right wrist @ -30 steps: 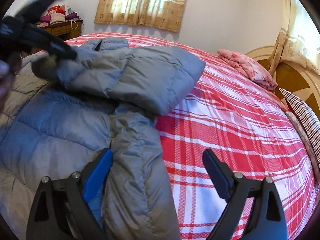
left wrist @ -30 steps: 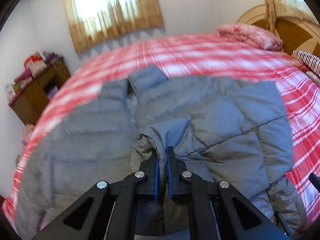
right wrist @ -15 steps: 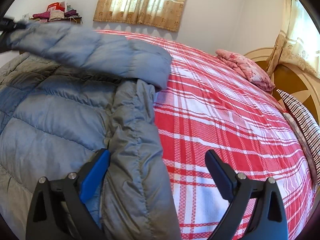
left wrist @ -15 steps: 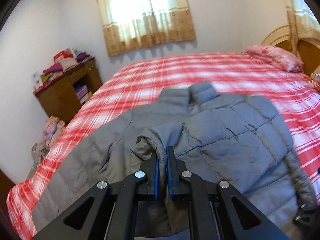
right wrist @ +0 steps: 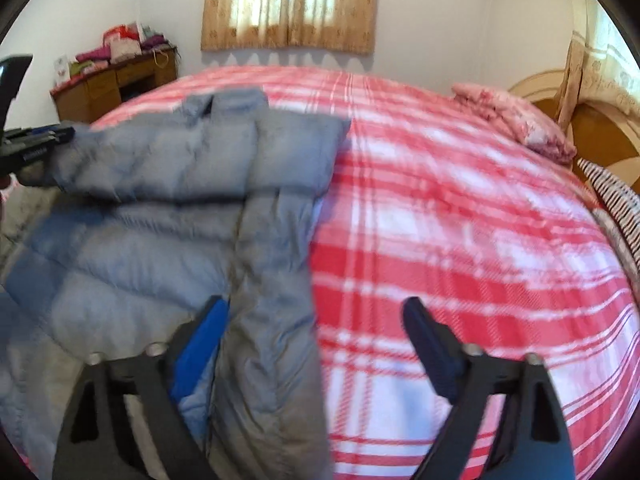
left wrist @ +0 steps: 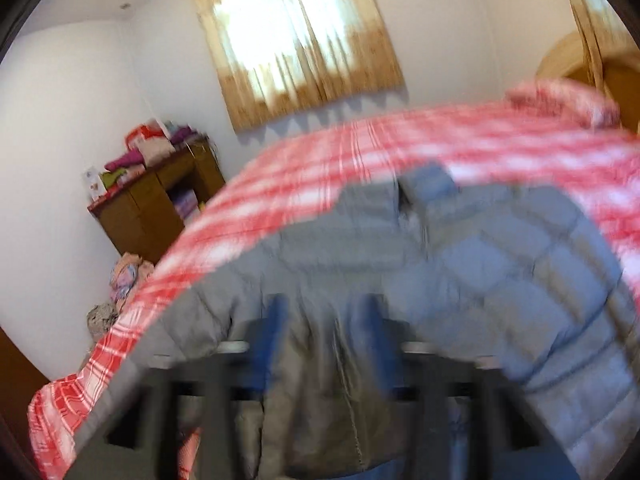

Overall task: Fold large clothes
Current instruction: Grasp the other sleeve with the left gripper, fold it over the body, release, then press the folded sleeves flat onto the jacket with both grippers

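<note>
A grey-blue puffer jacket (right wrist: 192, 208) lies on a bed with a red and white plaid cover (right wrist: 460, 216). Its right sleeve (right wrist: 200, 160) is folded across the body. In the blurred left wrist view my left gripper (left wrist: 322, 336) has its jaws parted over the jacket (left wrist: 460, 272), with nothing held. The left gripper also shows at the left edge of the right wrist view (right wrist: 44, 140), at the sleeve's cuff. My right gripper (right wrist: 314, 320) is open wide and empty, straddling the jacket's right edge.
A pink pillow (right wrist: 516, 120) and a wooden headboard (right wrist: 600, 128) are at the far right. A wooden cabinet (left wrist: 160, 204) with piled clothes stands by the wall left of the bed. A curtained window (right wrist: 292, 4) is behind.
My left gripper was shut on the sleeve cuff and carried it across the jacket; now its jaws have opened and the sleeve lies on the body. The right gripper stayed open.
</note>
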